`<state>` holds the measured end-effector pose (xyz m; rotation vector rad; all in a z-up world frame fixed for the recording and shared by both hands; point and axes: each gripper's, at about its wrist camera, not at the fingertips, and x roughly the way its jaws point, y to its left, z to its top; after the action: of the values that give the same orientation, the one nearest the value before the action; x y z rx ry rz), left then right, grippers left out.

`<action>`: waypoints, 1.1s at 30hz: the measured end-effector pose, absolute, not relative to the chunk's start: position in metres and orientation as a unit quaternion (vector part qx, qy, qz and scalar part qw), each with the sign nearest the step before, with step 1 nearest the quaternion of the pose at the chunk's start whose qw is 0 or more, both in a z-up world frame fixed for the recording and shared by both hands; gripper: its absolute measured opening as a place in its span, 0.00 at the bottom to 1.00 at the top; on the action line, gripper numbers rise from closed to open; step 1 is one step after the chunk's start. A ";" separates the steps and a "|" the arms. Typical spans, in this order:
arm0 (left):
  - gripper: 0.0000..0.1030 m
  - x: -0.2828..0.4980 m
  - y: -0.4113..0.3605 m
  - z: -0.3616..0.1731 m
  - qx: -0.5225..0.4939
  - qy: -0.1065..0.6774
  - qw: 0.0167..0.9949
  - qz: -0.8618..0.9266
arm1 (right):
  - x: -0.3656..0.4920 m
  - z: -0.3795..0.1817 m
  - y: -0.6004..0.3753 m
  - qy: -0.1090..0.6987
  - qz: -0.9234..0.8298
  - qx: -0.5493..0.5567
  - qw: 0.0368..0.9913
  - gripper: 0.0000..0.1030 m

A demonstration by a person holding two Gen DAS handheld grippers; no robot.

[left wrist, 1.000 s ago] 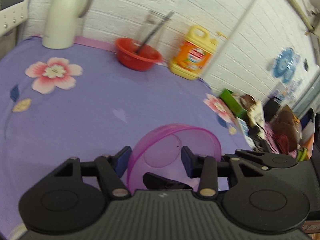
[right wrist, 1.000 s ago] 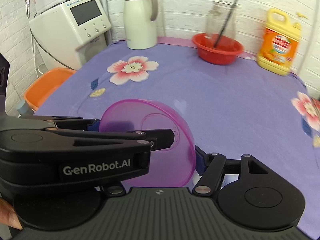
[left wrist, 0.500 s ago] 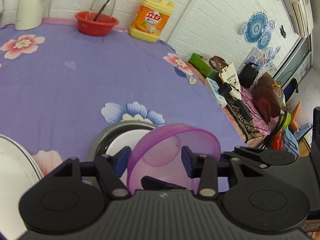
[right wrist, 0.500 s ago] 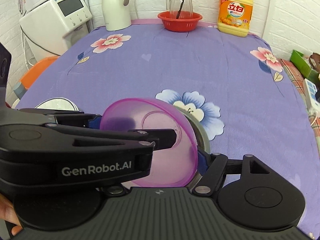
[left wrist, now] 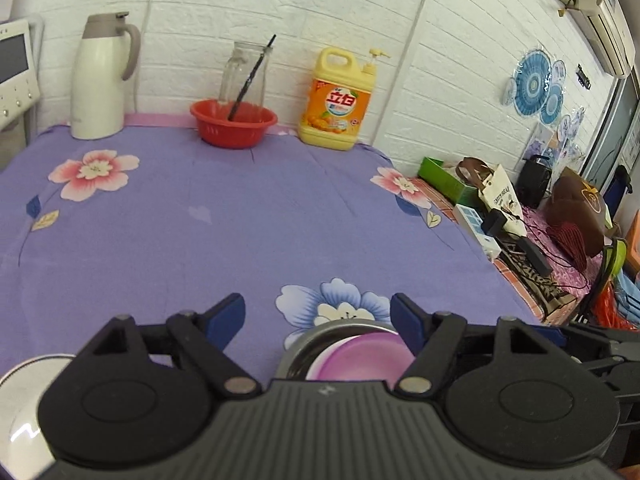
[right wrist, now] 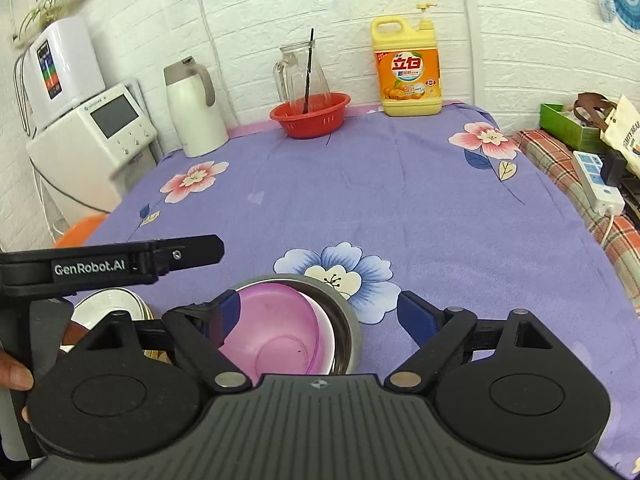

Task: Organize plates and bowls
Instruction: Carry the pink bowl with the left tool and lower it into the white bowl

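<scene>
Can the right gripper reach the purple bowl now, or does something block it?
Probably yes. The right gripper is open just above the purple bowl, which sits nested in the steel bowl; nothing lies between them.

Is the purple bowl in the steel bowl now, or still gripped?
In, released. The purple bowl sits upright, nested in the steel bowl; right gripper and left gripper are both open, holding nothing.

Left gripper (left wrist: 318,316) fills the bottom of its frame, jaws spread wide, nothing between them. Right gripper (right wrist: 318,314) sits low in its view, jaws wide apart too. A bare hand (right wrist: 14,376) clutches at the lower left edge.
</scene>
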<state>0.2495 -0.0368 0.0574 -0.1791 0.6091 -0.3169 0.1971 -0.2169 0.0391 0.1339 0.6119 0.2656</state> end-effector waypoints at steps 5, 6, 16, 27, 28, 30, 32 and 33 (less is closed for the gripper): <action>0.71 0.244 -0.031 0.039 -0.084 0.312 0.936 -0.143 | 0.189 0.013 -0.216 0.287 0.109 0.083 0.948 1.00; 0.71 0.244 -0.030 0.034 -0.088 0.317 0.933 -0.143 | 0.188 0.009 -0.216 0.286 0.104 0.089 0.948 1.00; 0.71 0.262 -0.045 0.006 -0.059 0.354 0.922 -0.147 | 0.206 -0.018 -0.209 0.312 0.081 0.087 0.943 1.00; 0.73 0.277 -0.066 -0.011 -0.038 0.375 0.913 -0.158 | 0.216 -0.031 -0.194 0.327 0.083 0.067 0.939 1.00; 0.73 0.277 -0.066 -0.012 -0.036 0.374 0.913 -0.159 | 0.216 -0.032 -0.193 0.326 0.085 0.067 0.939 1.00; 0.73 0.277 -0.065 -0.012 -0.037 0.376 0.912 -0.161 | 0.216 -0.033 -0.193 0.323 0.087 0.069 0.940 1.00; 0.73 0.277 -0.063 -0.013 -0.040 0.382 0.909 -0.164 | 0.215 -0.034 -0.194 0.320 0.087 0.073 0.941 1.00; 0.73 0.276 -0.062 -0.014 -0.041 0.382 0.909 -0.163 | 0.215 -0.034 -0.194 0.319 0.087 0.074 0.941 1.00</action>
<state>0.2764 -0.0622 -0.0138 -0.0853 0.7872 -0.3373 0.2150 -0.1940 -0.0343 0.1511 0.6499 0.1776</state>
